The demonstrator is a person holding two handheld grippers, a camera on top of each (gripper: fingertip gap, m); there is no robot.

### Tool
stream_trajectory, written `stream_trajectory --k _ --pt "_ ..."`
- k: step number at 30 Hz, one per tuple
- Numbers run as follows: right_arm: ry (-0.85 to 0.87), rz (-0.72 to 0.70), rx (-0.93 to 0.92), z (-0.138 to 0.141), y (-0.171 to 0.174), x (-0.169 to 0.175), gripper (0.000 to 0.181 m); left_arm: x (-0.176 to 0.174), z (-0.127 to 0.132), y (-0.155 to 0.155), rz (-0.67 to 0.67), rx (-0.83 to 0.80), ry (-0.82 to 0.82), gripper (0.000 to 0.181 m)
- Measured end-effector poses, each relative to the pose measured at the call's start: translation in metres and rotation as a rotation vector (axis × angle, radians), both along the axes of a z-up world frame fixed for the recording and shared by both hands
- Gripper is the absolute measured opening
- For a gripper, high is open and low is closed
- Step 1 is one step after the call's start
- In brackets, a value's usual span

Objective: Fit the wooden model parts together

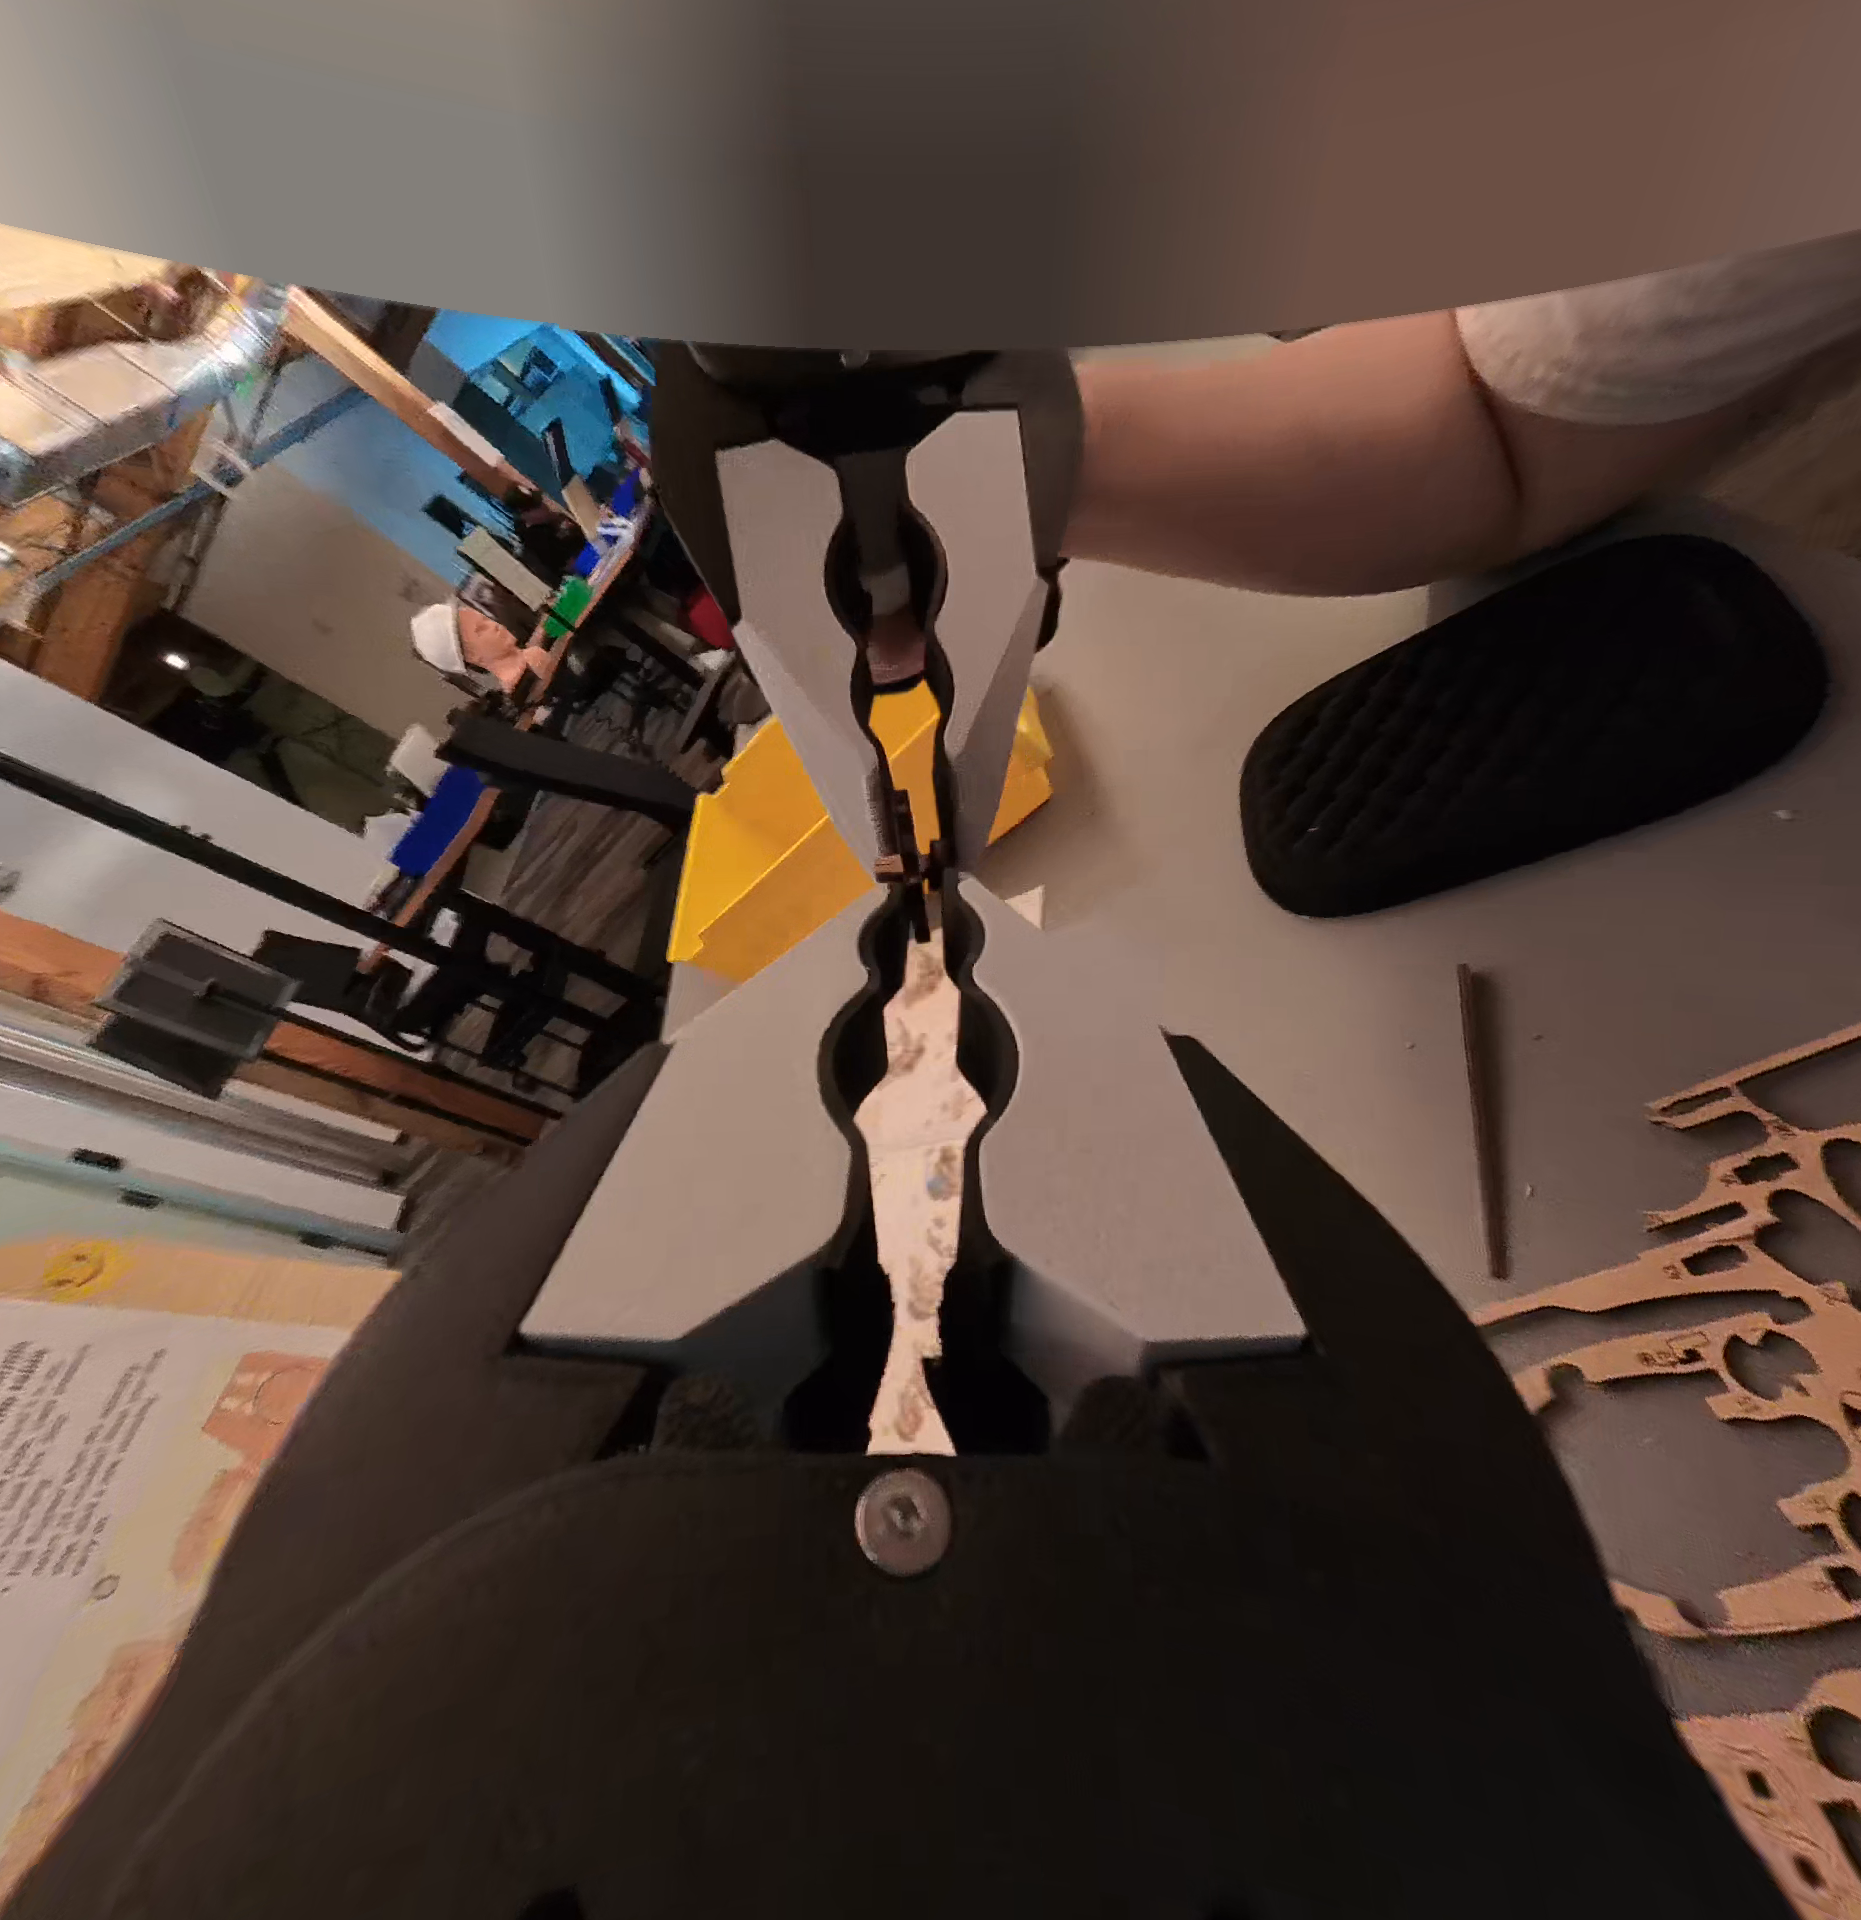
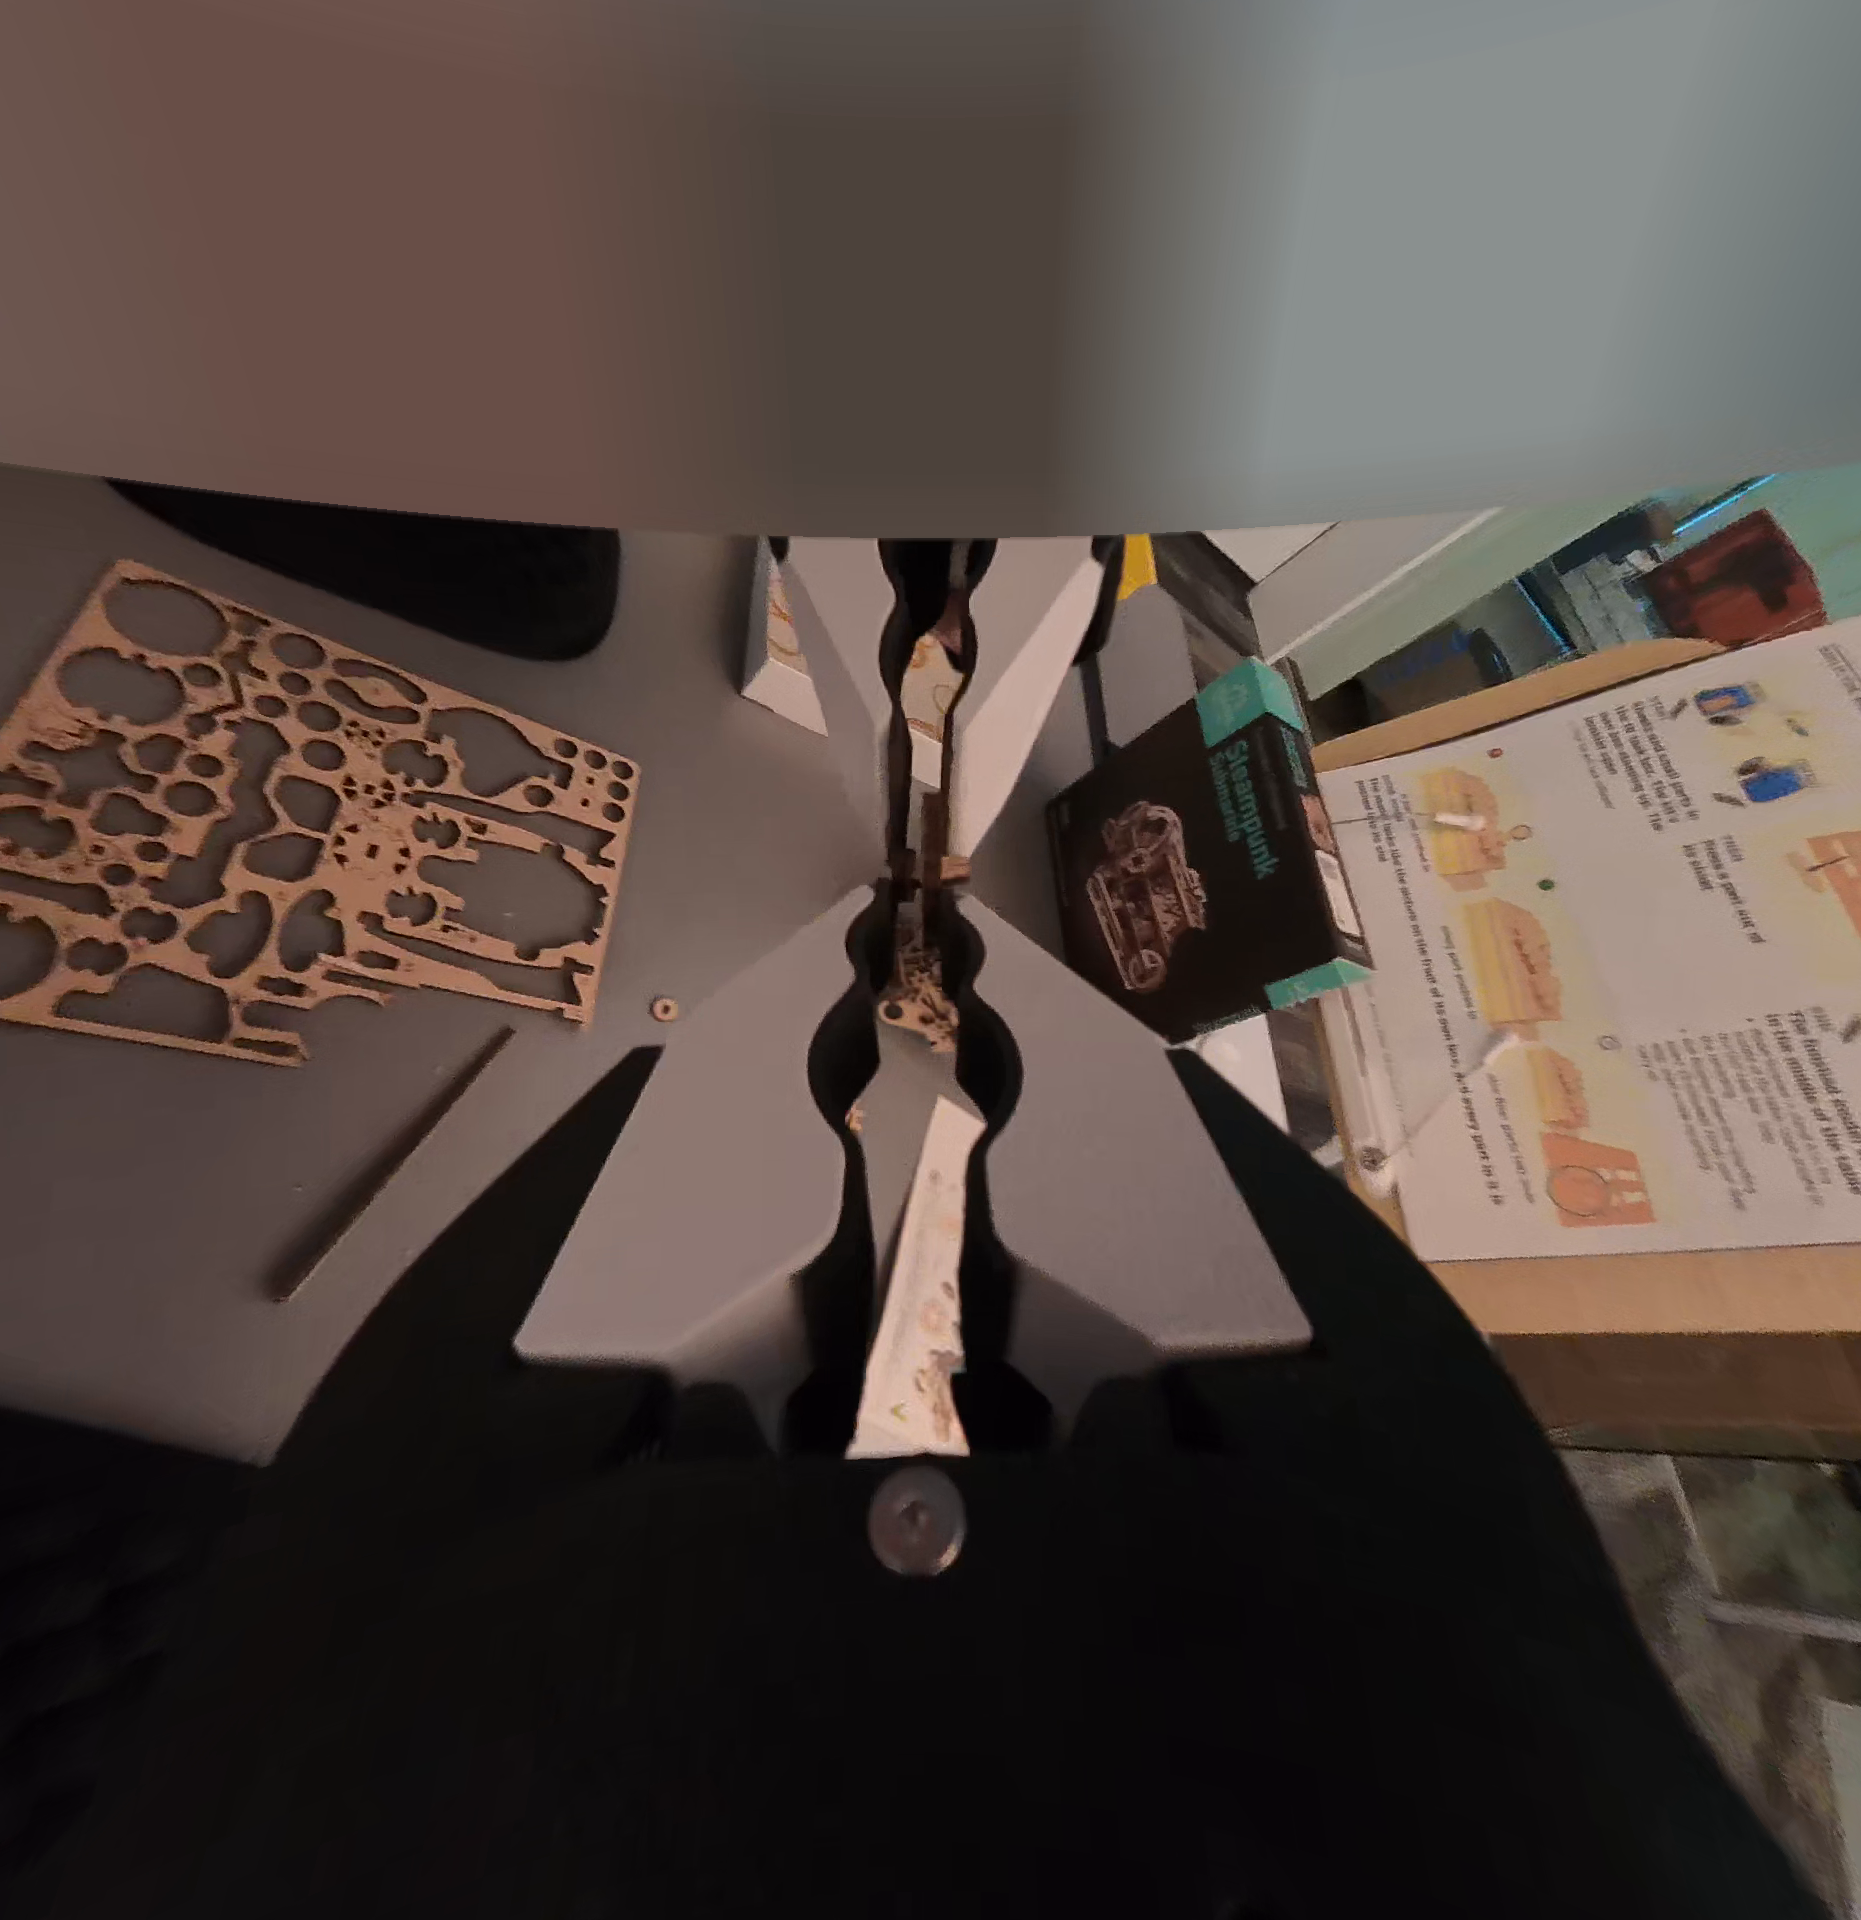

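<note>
Grippers meet tip to tip above the grey table (image 1: 1321,997), each nearly closed on a small wooden part. In the left wrist view the left gripper (image 1: 918,914) pinches a thin dark wooden piece (image 1: 918,902) at its very tips, and the right gripper (image 1: 910,831) comes in from the opposite side with its own small piece (image 1: 895,821) clamped between narrow jaws. The two pieces touch or overlap right at the meeting point; whether a tab already sits in a slot is too small to tell. The right wrist view shows the same joint from the other side: the right gripper (image 2: 918,883) holds a little wooden piece (image 2: 931,857) against the one in the left gripper (image 2: 921,821).

Judging from this, the step in hand is the actual mating of two small parts in mid-air. The next move likely calls for fine alignment of tab and slot, then a short, straight push along the joint, with both grips kept firm so neither thin piece twists or snaps.

On the table lie the punched-out wooden sheet (image 2: 282,810), a thin wooden stick (image 2: 391,1164) and a tiny wooden ring (image 2: 661,1007). A black kit box (image 2: 1206,894) and an instruction sheet (image 2: 1632,935) sit to the right, a yellow bin (image 1: 791,862) and a black padded rest (image 1: 1528,727) farther off.
</note>
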State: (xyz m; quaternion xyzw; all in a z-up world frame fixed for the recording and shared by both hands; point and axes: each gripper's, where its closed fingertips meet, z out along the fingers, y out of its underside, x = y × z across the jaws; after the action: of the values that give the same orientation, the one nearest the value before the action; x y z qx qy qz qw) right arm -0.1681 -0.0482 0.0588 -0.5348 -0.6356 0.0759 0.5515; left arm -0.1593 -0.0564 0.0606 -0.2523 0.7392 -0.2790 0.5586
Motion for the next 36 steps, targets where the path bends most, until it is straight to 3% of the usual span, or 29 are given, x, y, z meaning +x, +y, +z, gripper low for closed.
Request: stream_trajectory --k 11,27,32,34,36 --pt "0.073 0.004 0.176 0.021 -0.002 -0.002 0.006 -0.003 0.016 0.000 0.000 -0.013 -0.096 0.004" --pt "-0.047 0.159 -0.005 -0.015 -0.017 -0.006 0.004 -0.006 -0.020 -0.013 -0.101 -0.069 0.134 0.004" --pt "-0.013 0.118 0.018 -0.010 -0.009 -0.004 0.005 -0.005 -0.014 -0.006 -0.059 -0.056 0.102 0.004" --pt "0.020 0.126 -0.051 -0.009 -0.011 -0.006 0.005 -0.006 -0.013 -0.007 -0.057 -0.063 0.112 0.003" --pt "0.012 0.081 -0.038 -0.009 -0.004 -0.002 0.019 -0.003 -0.016 -0.006 -0.039 -0.027 0.116 0.003"
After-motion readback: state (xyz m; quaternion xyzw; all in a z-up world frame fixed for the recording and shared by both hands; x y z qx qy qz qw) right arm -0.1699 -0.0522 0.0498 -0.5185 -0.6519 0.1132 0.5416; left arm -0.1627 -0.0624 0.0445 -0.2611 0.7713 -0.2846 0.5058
